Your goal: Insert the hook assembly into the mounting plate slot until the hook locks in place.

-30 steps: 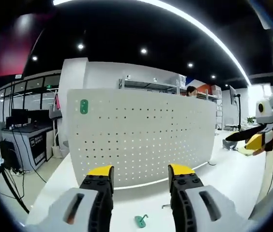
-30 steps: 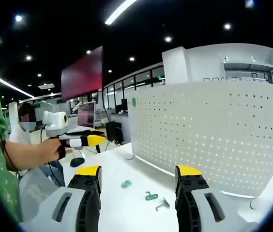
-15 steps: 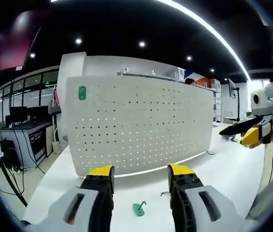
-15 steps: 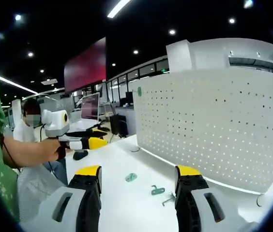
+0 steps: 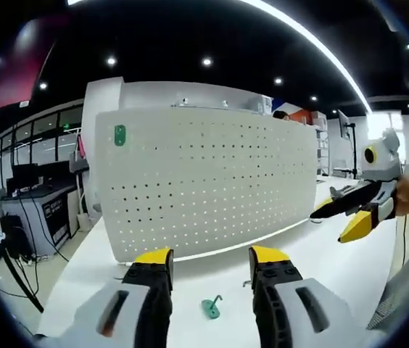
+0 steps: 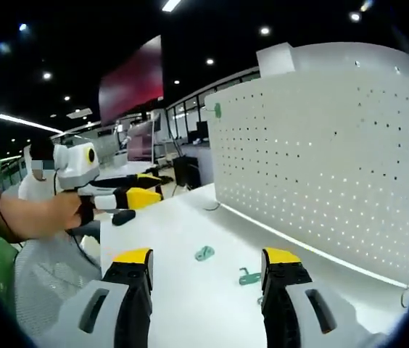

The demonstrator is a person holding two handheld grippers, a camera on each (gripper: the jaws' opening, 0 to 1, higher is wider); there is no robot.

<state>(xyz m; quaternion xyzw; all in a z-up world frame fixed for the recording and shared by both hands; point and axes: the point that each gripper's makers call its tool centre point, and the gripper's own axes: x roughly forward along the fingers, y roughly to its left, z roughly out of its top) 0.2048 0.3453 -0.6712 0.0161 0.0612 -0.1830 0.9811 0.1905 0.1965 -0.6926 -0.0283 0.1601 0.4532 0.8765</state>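
Left gripper view: green hook [image 5: 211, 307] lies before upright white pegboard [image 5: 204, 181].

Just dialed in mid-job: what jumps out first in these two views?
A big white pegboard stands upright across the white table, with a small green tag near its top corner. On the table in front lie small green hook pieces, untouched. Both grippers hang open: the left gripper above one piece, the right gripper nearby.
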